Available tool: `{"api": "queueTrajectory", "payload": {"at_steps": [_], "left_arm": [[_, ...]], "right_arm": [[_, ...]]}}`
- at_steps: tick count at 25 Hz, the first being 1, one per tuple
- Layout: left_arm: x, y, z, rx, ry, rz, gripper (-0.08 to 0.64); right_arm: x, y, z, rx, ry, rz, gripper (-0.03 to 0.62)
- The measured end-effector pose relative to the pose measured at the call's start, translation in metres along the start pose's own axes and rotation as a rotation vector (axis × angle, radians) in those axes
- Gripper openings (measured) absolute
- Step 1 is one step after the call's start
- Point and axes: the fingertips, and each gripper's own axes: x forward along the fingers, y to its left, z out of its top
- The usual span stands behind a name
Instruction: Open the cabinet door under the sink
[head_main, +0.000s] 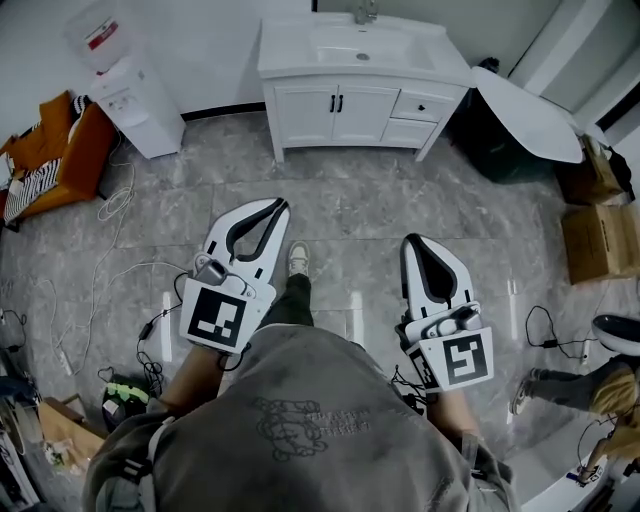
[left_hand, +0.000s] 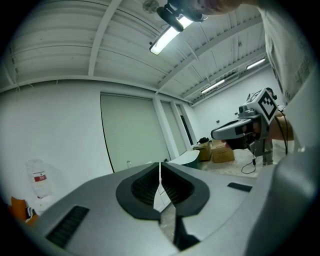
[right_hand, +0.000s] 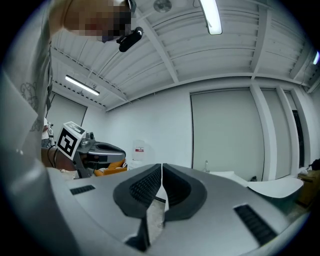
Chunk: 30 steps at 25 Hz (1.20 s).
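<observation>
1. Pressed together, pad to pad, on the left gripper (left_hand: 160, 175); nothing caught between the jaws.
2. Same on the right gripper (right_hand: 161, 176): jaws together, empty.
3. Held level and side by side in the lower half of the head view, one on each side of a shoe (head_main: 298, 257), both pointing up the frame toward the cabinet (head_main: 340, 125). Probably carried closed for lack of anything to hold on the approach.
4. Counted: two grippers, each with one marker cube (head_main: 215, 315) at its rear.
5. Across a wide stretch of grey tiled floor (head_main: 330, 200), well apart from both grippers: the white cabinet, top centre of the frame, under one sink (head_main: 360, 45) with one tap (head_main: 365, 12).
6. On its front: two doors (head_main: 302, 112), both shut, with two black handles (head_main: 336, 103) close together at the middle seam, likely for pulling either door outward from the centre. Two drawers (head_main: 420, 108) stacked to their right.
7. Judged as the approach stage: no door opened, no handle reached.
8. Around the edges:
   - one water dispenser (head_main: 125, 90), upper left
   - one orange seat (head_main: 60, 150), left edge
   - one white rounded panel (head_main: 525, 112), upper right
   - two cardboard boxes (head_main: 598, 240), right edge
   - loose cables (head_main: 110, 205) on the floor at left
</observation>
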Motion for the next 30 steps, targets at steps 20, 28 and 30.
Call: {"api": "queueTrajectory", "payload": {"at_steps": [20,28,30], "left_arm": [[0.169,0.156,-0.055,-0.051,0.103,-0.044,0.025],[0.246,0.23,-0.069,-0.038,0.071,-0.09,0.025],[0.261,0.248,-0.078,-0.061,0.074,-0.093,0.025]], "right_arm": [[0.218,-0.091,-0.022,0.051,0.108,-0.027,0.031],[0.316,-0.126,-0.018,0.076,0.093,-0.065,0.031],[0.337,-0.135,-0.022,0.058,0.124,-0.077,0.031]]}}
